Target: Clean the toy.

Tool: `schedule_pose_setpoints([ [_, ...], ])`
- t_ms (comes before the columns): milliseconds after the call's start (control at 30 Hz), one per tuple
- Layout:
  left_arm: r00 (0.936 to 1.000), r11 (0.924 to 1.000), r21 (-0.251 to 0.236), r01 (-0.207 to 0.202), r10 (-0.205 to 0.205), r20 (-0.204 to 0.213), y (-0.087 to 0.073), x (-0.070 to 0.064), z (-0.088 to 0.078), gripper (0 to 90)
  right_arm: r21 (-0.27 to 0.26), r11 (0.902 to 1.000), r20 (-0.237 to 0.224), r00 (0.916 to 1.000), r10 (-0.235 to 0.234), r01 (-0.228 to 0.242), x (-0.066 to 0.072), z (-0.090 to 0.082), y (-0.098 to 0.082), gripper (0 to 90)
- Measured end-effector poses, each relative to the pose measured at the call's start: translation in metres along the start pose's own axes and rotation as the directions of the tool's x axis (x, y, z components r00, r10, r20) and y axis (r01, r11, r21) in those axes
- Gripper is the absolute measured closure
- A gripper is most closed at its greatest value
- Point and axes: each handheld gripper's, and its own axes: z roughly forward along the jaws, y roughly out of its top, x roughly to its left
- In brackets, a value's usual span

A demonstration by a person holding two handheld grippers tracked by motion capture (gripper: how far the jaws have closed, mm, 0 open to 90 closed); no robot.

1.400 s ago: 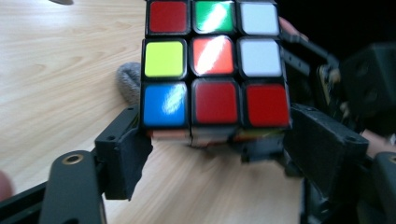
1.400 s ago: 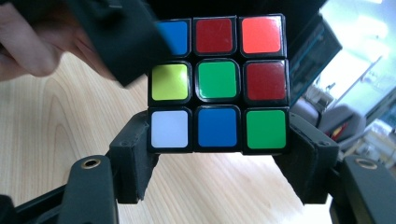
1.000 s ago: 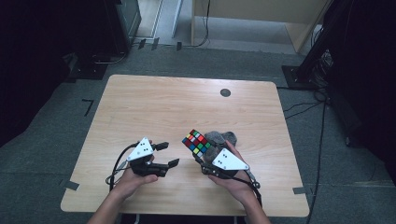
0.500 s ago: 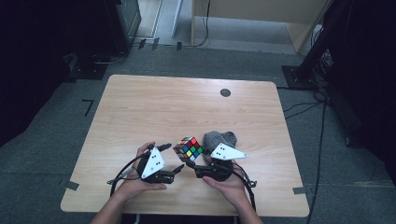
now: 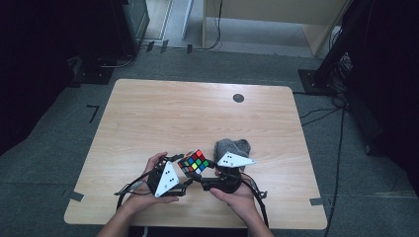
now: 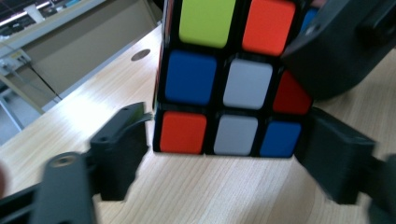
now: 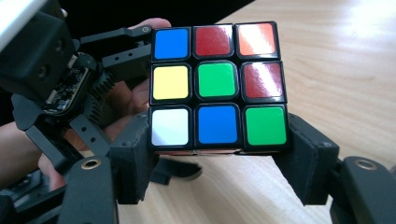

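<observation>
A scrambled Rubik's cube is held just above the front of the wooden table, between my two grippers. My right gripper is shut on it; in the right gripper view its jaws clamp the bottom row of the cube from both sides. My left gripper comes in from the left. Its jaws have just been closing, and in the left gripper view they press on the lowest row of the cube, with the right gripper's jaw at the upper right.
A crumpled grey cloth lies on the table right behind the right gripper. A small dark round hole sits near the far edge. Cables trail from both grippers over the front edge. Dark equipment stands on the floor around the table.
The right gripper brought the cube down and leftward to the table's front centre. The left gripper moved right to meet it and its jaws closed on the cube.
</observation>
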Motion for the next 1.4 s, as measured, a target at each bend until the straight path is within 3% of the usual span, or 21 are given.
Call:
schedule_pose_setpoints([
  [233, 0.9993, 0.9993, -0.004, -0.036, 0.036, -0.014, 0.0, -0.003, 0.0, 31.0, 0.028, 0.9976, -0.01, 0.9979, 0.063, -0.063, -0.004, 0.002, 0.0, 34.1],
  [467, 0.9995, 0.9994, -0.023, -0.025, 0.025, -0.019, 0.0, -0.002, -0.003, 33.4, 0.014, 0.9931, -0.054, 0.9916, 0.117, -0.117, -0.009, 0.002, -0.001, 33.5],
  [667, 0.9981, 0.9978, -0.034, 0.057, -0.058, -0.023, -0.001, 0.008, -0.006, 33.7, -0.029, 0.9934, -0.054, 0.9926, 0.109, -0.111, -0.013, -0.003, 0.001, 22.4],
  [767, 0.9939, 0.9946, -0.022, 0.101, -0.102, -0.041, -0.004, 0.016, -0.007, 33.7, -0.069, 0.9943, -0.025, 0.9965, 0.08, -0.081, -0.015, -0.012, 0.006, 18.7],
  [867, 0.985, 0.9863, -0.017, 0.164, -0.165, -0.051, -0.008, 0.024, -0.008, 33.7, -0.101, 0.9946, 0.051, 0.9983, 0.029, -0.023, -0.021, -0.026, 0.012, 17.9],
  [933, 0.9788, 0.9807, -0.006, 0.196, -0.196, -0.06, -0.009, 0.028, -0.008, 33.7, -0.086, 0.9953, 0.144, 0.9891, -0.032, 0.044, -0.028, -0.037, 0.015, 18.5],
  [967, 0.9763, 0.978, -0.003, 0.209, -0.208, -0.059, -0.009, 0.03, -0.008, 33.7, -0.052, 0.9948, 0.209, 0.975, -0.075, 0.087, -0.032, -0.041, 0.015, 19.6],
  [1033, 0.9718, 0.9732, -0.001, 0.23, -0.23, -0.054, -0.01, 0.032, -0.009, 33.7, 0.034, 0.9866, 0.324, 0.9322, -0.162, 0.16, -0.039, -0.046, 0.011, 20.5],
  [1067, 0.9695, 0.9708, -0.001, 0.24, -0.239, -0.052, -0.01, 0.032, -0.009, 33.7, 0.069, 0.9819, 0.35, 0.9173, -0.189, 0.176, -0.043, -0.047, 0.009, 20.6],
  [1100, 0.9686, 0.9697, -0.002, 0.244, -0.244, -0.047, -0.01, 0.033, -0.009, 33.7, 0.091, 0.9817, 0.357, 0.9149, -0.189, 0.168, -0.047, -0.047, 0.006, 20.4],
  [1133, 0.9673, 0.9682, -0.004, 0.25, -0.25, -0.043, -0.01, 0.033, -0.009, 33.7, 0.101, 0.9838, 0.356, 0.9178, -0.175, 0.149, -0.052, -0.046, 0.004, 20.0],
  [1200, 0.9651, 0.9659, -0.001, 0.259, -0.259, -0.039, -0.009, 0.034, -0.008, 33.7, 0.123, 0.9854, 0.395, 0.9052, -0.157, 0.118, -0.059, -0.041, -0.001, 20.8],
  [1233, 0.9639, 0.9646, 0.001, 0.264, -0.264, -0.037, -0.009, 0.034, -0.008, 33.7, 0.135, 0.9855, 0.403, 0.9029, -0.149, 0.103, -0.061, -0.037, -0.004, 20.7],
  [1267, 0.9633, 0.9639, 0.001, 0.266, -0.266, -0.035, -0.009, 0.034, -0.008, 33.7, 0.153, 0.9837, 0.406, 0.9014, -0.15, 0.095, -0.063, -0.032, -0.008, 20.8],
  [1333, 0.963, 0.9635, 0.003, 0.268, -0.267, -0.033, -0.009, 0.034, -0.008, 33.7, 0.202, 0.9756, 0.426, 0.8895, -0.166, 0.086, -0.067, -0.022, -0.014, 20.8],
  [1400, 0.962, 0.9624, 0.002, 0.272, -0.271, -0.03, -0.009, 0.034, -0.008, 33.7, 0.235, 0.9713, 0.431, 0.8924, -0.134, 0.033, -0.074, -0.014, -0.02, 19.6],
])
